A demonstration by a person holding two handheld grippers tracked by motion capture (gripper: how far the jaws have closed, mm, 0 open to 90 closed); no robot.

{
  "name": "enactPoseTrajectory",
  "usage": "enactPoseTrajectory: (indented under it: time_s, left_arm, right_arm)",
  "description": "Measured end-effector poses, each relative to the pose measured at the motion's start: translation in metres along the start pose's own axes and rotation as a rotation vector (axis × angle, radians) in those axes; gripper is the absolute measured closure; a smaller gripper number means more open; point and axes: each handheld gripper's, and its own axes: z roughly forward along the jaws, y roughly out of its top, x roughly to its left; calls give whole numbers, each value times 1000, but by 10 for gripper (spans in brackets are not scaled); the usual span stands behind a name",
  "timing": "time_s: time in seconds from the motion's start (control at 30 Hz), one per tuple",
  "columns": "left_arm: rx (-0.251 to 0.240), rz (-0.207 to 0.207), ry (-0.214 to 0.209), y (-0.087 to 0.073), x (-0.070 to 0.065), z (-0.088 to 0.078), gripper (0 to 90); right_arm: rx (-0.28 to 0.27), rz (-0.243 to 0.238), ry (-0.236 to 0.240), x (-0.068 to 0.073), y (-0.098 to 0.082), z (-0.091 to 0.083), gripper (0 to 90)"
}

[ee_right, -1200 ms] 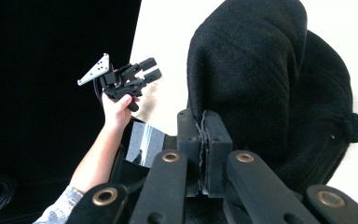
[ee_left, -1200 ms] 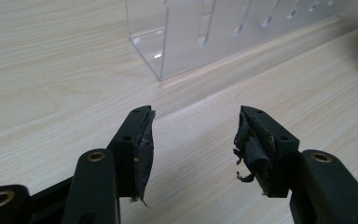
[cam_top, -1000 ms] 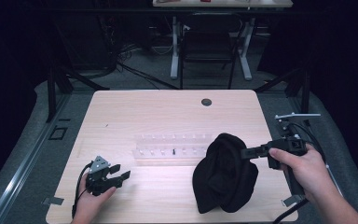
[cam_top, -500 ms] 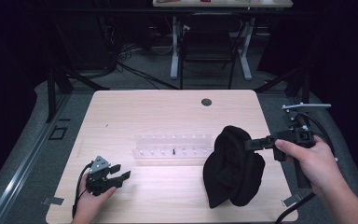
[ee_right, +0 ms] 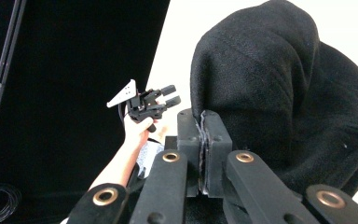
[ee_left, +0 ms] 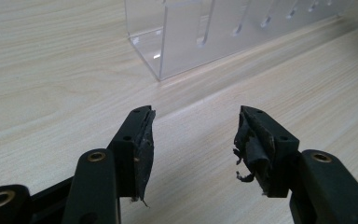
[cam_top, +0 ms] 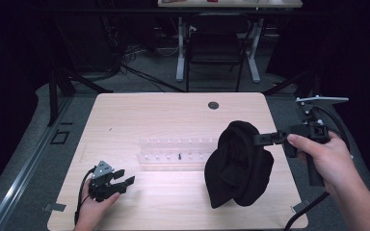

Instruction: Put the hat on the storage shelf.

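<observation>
**Black cloth pinched and hanging over the table's right half**

Pale wood table (cam_top: 173, 120), dark floor on every side. Your right gripper (cam_top: 265, 138) is clamped flat on an upper fold of the black cloth (cam_top: 238, 166); the cloth droops from it, and its lower part hangs near the front edge. The clear acrylic rack (cam_top: 178, 149) sits mid-table, its right end hidden behind the cloth. Your left gripper (cam_top: 120, 179) rests low near the front-left corner, jaws apart and holding nothing. Bare wood lies open behind the rack and between your two hands.
</observation>
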Motion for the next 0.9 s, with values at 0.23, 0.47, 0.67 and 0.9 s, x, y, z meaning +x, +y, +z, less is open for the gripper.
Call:
enactPoseTrajectory:
  time_s: [0.23,0.47,0.67,0.9]
  left_arm:
    - [0,6,-2,0,0,0,461]
    - [0,4,-1,0,0,0,461]
    - [-1,3,-4,0,0,0,461]
    - [-5,0,-4,0,0,0,461]
  right_arm:
    - [-9,-13,5,7,5,-1,886]
    - [-31,-21,15,13,14,-2,886]
    - [-47,-22,23,18,19,0,886]
    - [-61,-31,29,23,31,6,886]
